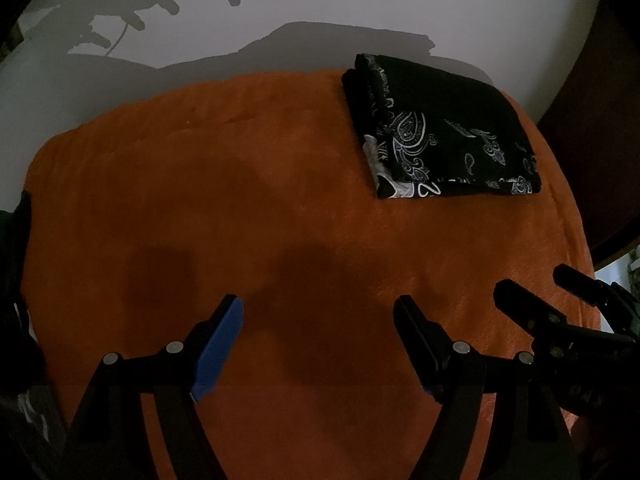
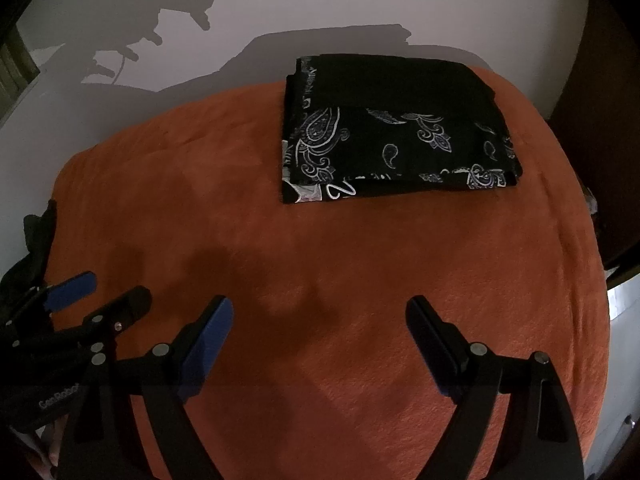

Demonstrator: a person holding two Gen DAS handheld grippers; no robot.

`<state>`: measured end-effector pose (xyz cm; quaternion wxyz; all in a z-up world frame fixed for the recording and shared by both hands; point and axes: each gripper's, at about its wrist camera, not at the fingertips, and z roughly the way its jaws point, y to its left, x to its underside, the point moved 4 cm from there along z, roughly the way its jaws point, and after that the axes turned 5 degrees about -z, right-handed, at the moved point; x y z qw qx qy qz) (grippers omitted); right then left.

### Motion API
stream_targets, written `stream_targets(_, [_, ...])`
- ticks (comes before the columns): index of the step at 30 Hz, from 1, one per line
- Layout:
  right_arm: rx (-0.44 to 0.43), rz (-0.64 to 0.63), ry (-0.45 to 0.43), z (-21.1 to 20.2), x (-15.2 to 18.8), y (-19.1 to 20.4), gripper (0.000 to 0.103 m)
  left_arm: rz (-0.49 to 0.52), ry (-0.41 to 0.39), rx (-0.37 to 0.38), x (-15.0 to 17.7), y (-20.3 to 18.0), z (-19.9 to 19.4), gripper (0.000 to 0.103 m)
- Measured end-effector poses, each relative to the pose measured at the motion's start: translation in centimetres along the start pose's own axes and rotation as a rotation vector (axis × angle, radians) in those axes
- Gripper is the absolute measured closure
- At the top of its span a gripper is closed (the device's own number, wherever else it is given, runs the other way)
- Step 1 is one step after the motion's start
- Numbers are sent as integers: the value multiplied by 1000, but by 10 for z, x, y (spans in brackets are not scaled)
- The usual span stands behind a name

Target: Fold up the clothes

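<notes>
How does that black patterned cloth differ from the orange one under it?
The black cloth has a pale paisley print; the orange blanket is plain. The black cloth is folded into a small layered rectangle; the orange blanket is spread wide and carries it. Neither is touched by a gripper.

- Your left gripper [image 1: 318, 310] is tilting steeply downward, its jaws standing wide apart with nothing between them.
- Your right gripper [image 2: 320, 312] is pointing down at much the same steep angle, jaws spread wide and gripping nothing.
- You are holding the two grippers just beside each other, each showing at the edge of the other's view.
</notes>
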<state>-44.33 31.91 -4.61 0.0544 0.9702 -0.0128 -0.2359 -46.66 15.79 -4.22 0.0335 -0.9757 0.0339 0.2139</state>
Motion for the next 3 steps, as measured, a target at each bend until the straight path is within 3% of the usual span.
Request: stream_targets(3, [3,-2,3,1,1,1,15,5,1,-6,1,-1,1,24])
